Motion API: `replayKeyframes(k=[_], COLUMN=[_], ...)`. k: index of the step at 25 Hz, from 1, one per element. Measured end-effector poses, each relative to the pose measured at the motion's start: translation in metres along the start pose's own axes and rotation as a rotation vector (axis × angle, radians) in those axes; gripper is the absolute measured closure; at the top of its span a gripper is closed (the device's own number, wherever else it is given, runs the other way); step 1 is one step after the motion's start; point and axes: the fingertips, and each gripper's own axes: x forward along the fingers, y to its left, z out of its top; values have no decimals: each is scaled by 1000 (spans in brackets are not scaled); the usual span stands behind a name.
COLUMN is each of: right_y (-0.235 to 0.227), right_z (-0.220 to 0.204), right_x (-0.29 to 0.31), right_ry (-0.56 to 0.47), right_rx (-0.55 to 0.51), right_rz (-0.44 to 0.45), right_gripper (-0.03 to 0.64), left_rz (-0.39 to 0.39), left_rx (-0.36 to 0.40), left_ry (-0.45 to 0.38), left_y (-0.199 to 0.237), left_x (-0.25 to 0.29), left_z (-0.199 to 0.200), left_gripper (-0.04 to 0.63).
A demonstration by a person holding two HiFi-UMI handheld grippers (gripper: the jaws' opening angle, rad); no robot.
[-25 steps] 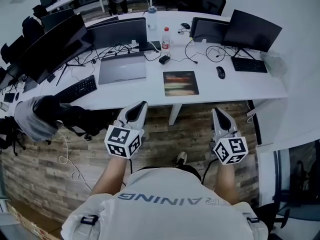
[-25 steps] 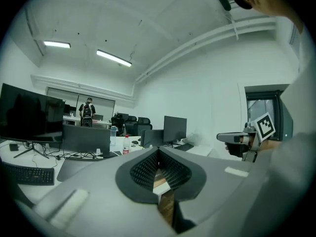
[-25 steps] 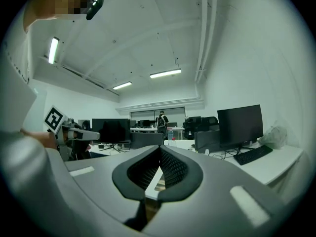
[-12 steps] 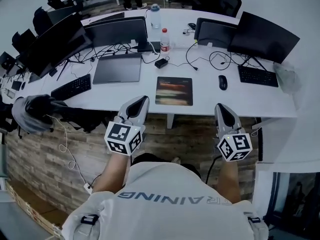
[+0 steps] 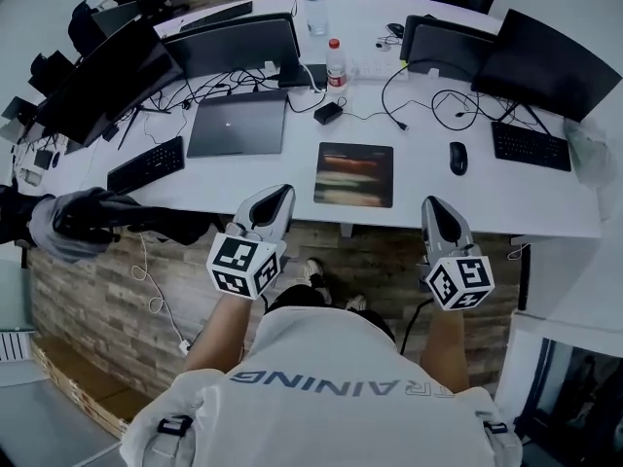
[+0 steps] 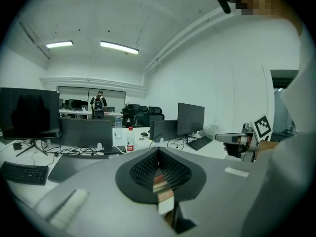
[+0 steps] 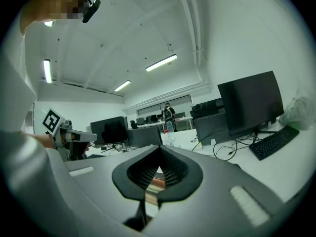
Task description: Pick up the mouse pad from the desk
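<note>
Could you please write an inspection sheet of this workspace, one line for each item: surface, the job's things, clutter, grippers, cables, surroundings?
Surface: white desk, crowded at the back, mostly bare along the front.
Job's things: mouse pad lies flat near the front edge, nothing on it, untouched.
Clutter: closed laptop, mouse, two keyboards, two bottles, several monitors.
Grippers: left gripper and right gripper are both shut and empty, near the front edge, one on each side of the pad.
Cables: black cables loop behind the pad; none lies on it.
Surroundings: wood-look floor; a person stands far behind the desks.
</note>
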Motion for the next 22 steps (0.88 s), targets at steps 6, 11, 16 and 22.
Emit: replayKeyframes(k=[6,11,16,22], right_y=[3,13,1,-2], right_z=[0,4,-7,-16], right_x=[49,85,105,132], right_ry=[38,69,111,145], right_rx=[-4,-56,-36,-22], right_rz=[-20,-44,-61,27], right_gripper=[609,607,607,607], left_rz=[-42,-99,-113,-34], left_rx=[3,-21,-43,-78], left_ry=[11,74,119,213], left_y=[32,55,62,73], left_x=[38,66,78,85], left_z=[4,-21,-42,-65], left_gripper=[595,595,595,595])
